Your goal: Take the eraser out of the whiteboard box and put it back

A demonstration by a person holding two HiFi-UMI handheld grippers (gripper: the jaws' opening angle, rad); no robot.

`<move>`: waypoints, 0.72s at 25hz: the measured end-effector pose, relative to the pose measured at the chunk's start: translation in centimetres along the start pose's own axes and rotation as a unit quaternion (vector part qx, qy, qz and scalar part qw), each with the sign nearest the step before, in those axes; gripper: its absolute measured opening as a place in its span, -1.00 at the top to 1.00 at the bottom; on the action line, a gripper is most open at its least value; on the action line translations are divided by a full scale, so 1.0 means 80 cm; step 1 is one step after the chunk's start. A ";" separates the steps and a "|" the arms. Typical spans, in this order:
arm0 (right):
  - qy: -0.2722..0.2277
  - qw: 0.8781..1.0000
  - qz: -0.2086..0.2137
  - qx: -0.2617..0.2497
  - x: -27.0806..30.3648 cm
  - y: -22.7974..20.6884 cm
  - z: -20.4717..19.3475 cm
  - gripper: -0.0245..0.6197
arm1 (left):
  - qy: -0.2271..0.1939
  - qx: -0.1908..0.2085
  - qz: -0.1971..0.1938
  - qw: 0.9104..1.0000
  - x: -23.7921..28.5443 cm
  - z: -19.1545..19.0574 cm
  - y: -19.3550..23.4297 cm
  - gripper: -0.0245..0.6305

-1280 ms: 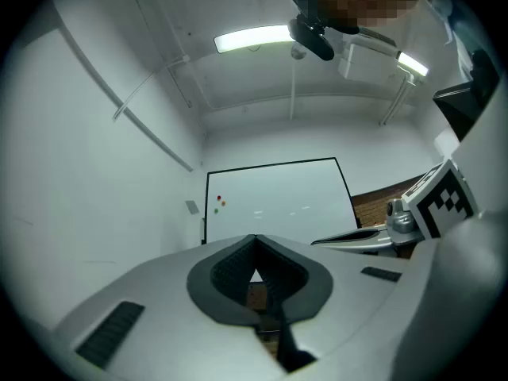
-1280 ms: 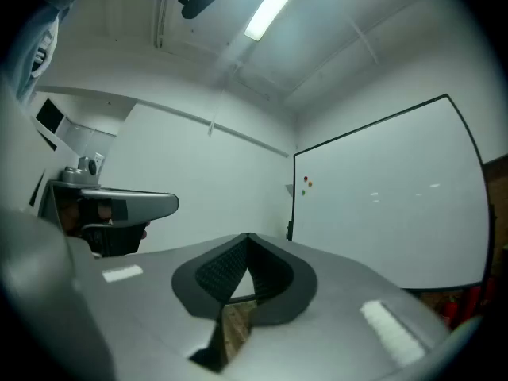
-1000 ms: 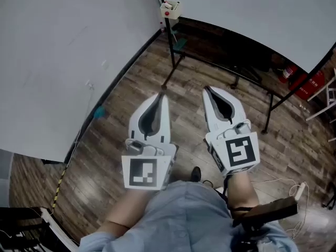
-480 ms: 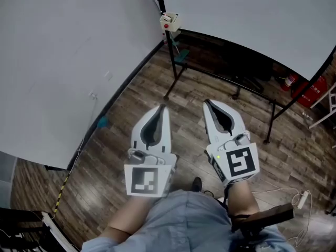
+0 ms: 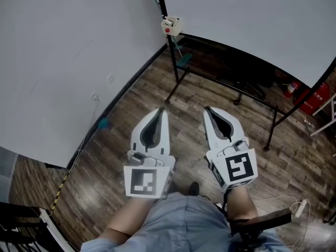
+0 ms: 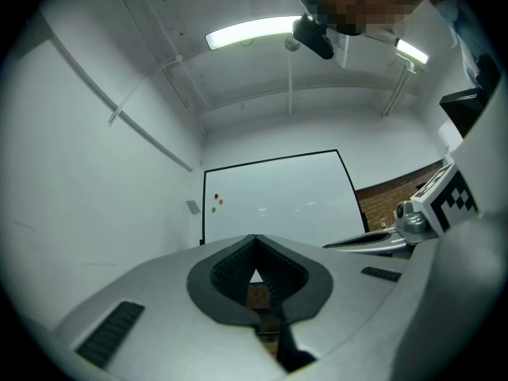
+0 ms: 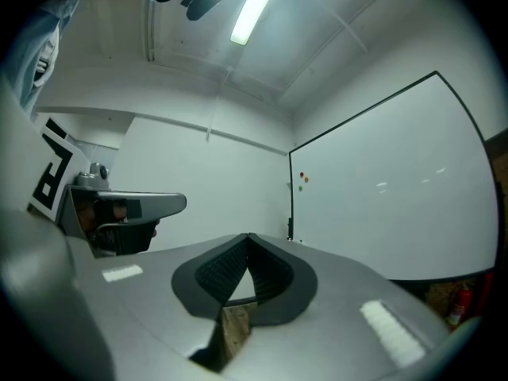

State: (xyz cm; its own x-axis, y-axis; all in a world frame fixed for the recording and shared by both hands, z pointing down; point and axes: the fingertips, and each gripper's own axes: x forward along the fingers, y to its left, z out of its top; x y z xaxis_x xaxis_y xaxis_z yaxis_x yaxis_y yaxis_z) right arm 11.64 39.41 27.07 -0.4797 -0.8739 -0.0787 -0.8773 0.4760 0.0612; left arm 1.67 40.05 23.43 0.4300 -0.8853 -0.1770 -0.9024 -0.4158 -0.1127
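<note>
**Base:** Grippers?

**Operator:** My left gripper (image 5: 161,109) is closed. The tips meet with nothing between them, and its own view shows the ribbed pads (image 6: 228,267) drawn to a point. My right gripper (image 5: 207,109) is the same: jaws together, empty. I hold both side by side over the wooden floor (image 5: 131,96), low in the middle of the head view.

**Base:** The box?

**Operator:** There is a small pale box (image 5: 171,24) with a red spot at 12 o'clock from the grippers, well apart from them. It sits on the black post (image 5: 173,56) at the corner of the whiteboard (image 5: 252,25). The eraser is too small to make out from here. The board runs off toward 2 o'clock, and a white wall (image 5: 63,62) fills 10 o'clock. Coloured magnets (image 6: 216,202) show near the board's left edge. A red extinguisher (image 5: 290,88) stands at 3 o'clock, under the board.
</note>
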 end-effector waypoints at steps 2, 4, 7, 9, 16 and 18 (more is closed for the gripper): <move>0.004 1.000 0.002 0.003 0.001 -0.002 -0.004 0.92 | 0.006 -0.001 0.002 1.000 0.001 -0.004 0.000 0.92; 0.006 1.000 0.005 0.004 0.004 -0.003 -0.007 0.92 | 0.012 -0.004 0.004 1.000 0.004 -0.010 0.002 0.92; 0.007 1.000 0.007 0.004 0.015 -0.009 -0.011 0.92 | 0.015 -0.005 0.004 1.000 0.014 -0.019 0.006 0.92; 0.010 1.000 0.003 0.002 0.025 -0.015 -0.014 0.92 | 0.015 -0.009 0.006 1.000 0.022 -0.024 0.013 0.92; 0.018 1.000 -0.002 -0.009 0.085 -0.033 -0.026 0.92 | 0.010 -0.018 0.006 1.000 0.070 -0.043 0.054 0.92; 0.020 1.000 -0.005 -0.012 0.111 -0.038 -0.028 0.92 | 0.008 -0.024 0.003 1.000 0.089 -0.050 0.070 0.92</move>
State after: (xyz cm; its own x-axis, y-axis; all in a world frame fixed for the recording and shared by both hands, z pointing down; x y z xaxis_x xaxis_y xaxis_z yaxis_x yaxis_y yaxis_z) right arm 10.11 30.00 28.40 -0.4688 -0.8825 -0.0387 -0.8815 0.4646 0.0843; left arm -0.41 30.59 25.42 0.4236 -0.8913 -0.1615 -0.9058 -0.4186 -0.0652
